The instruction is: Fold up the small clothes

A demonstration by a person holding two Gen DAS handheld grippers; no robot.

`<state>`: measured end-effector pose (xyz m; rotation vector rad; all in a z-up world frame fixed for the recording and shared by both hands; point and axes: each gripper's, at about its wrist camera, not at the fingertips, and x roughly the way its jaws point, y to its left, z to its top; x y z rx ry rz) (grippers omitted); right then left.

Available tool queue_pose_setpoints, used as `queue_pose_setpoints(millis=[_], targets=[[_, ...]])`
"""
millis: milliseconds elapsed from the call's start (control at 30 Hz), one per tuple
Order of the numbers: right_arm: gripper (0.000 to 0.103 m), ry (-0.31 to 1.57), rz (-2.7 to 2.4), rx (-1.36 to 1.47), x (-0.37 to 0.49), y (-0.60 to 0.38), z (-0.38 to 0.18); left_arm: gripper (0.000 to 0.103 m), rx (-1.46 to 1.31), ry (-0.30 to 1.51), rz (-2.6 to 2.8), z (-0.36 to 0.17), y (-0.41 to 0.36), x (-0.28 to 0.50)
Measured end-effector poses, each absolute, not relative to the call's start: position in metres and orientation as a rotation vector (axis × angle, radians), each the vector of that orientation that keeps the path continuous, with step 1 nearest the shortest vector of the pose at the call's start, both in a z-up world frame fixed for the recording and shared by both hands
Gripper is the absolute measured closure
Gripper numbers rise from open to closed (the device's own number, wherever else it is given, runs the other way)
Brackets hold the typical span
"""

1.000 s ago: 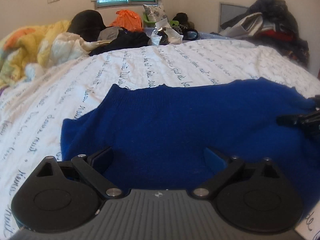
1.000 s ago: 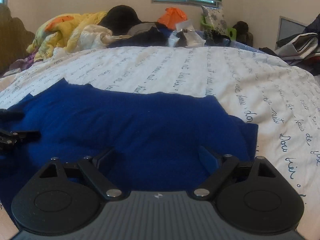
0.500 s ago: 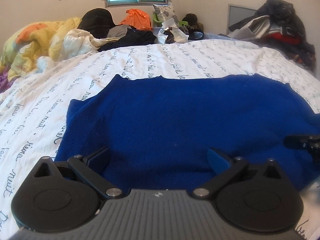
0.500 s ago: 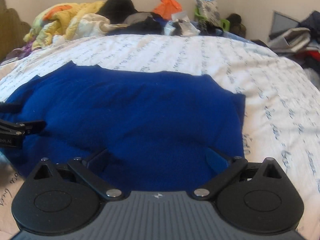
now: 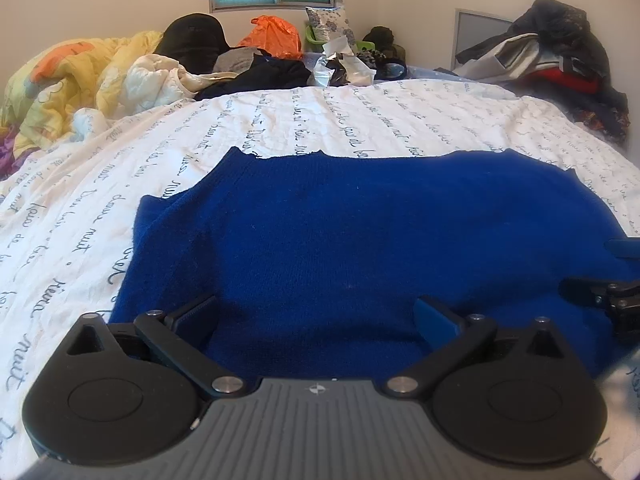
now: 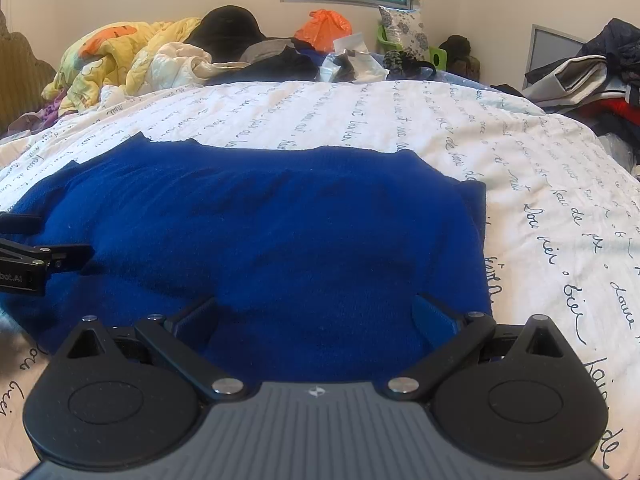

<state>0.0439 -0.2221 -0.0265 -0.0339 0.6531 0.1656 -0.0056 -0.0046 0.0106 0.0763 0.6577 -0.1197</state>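
Observation:
A dark blue knit garment (image 5: 360,232) lies flat on the white bed sheet with script print (image 5: 360,120); it also shows in the right wrist view (image 6: 280,232). My left gripper (image 5: 316,314) is open and empty over the garment's near left part. My right gripper (image 6: 316,314) is open and empty over its near right part. Each gripper shows at the edge of the other's view: the right one (image 5: 600,296), the left one (image 6: 40,260).
A yellow quilt (image 5: 72,80), dark clothes, an orange bag (image 5: 276,36) and other items are piled at the far end of the bed. A heap of clothes (image 5: 560,60) lies at the far right. The sheet (image 6: 560,200) extends right of the garment.
Both grippers have drawn back and risen a little from the garment, which now lies flatter and fills more of each view. Both stay open.

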Motion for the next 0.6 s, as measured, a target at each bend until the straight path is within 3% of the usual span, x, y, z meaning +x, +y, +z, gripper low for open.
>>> queue_pose_setpoints(millis=[133, 500, 600], targets=[[0.0, 0.653, 0.166, -0.033, 0.043, -0.222, -0.026, 0.0, -0.016, 0.7, -0.141, 0.019, 0.005, -0.031], [0.0, 0.723, 0.194, -0.064, 0.008, -0.228, -0.019, 0.0, 0.037, 0.705, -0.072, 0.004, 0.022, -0.075], [0.0, 0.664, 0.212, -0.043, -0.002, -0.234, -0.025, 0.002, -0.095, 0.718, -0.012, 0.01, 0.035, -0.086]])
